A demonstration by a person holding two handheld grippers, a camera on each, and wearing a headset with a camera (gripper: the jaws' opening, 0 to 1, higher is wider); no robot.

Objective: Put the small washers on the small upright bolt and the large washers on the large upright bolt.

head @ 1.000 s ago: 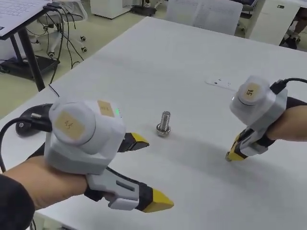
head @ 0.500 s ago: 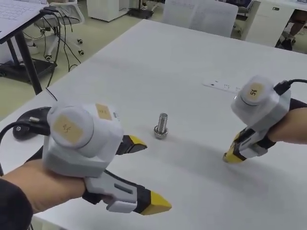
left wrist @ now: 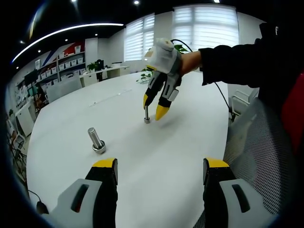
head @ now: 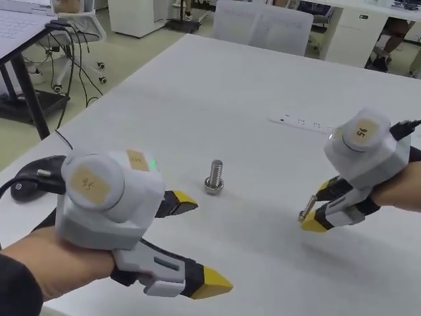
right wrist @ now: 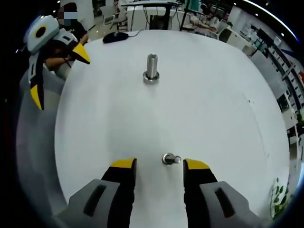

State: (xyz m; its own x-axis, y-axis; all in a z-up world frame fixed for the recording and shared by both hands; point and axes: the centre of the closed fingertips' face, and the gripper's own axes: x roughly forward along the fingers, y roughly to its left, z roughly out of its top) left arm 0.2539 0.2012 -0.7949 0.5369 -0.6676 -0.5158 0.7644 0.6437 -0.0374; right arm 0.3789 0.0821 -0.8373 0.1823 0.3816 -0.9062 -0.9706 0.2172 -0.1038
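The large bolt (head: 214, 178) stands upright mid-table with a washer ring at its base; it also shows as the large bolt (left wrist: 96, 140) and the large bolt (right wrist: 151, 68). The small bolt (head: 306, 208) stands on the table between the yellow tips of my right gripper (head: 320, 204), which is open and does not touch it. In the right gripper view the small bolt (right wrist: 170, 159) sits in the gap of the right gripper (right wrist: 160, 164). My left gripper (head: 196, 242) hovers wide open, empty, near the front edge. The left gripper (left wrist: 161, 166) faces the small bolt (left wrist: 147, 115).
A white power strip (head: 302, 123) lies on the white table (head: 217, 85) behind the right gripper. A black device with a cable (head: 29, 178) rests at the left edge. A chair (head: 263, 26) stands at the far side.
The right gripper's jaws, close together at the tabletop earlier, have parted and lifted a little, and the small bolt now shows between them. The left gripper has barely moved.
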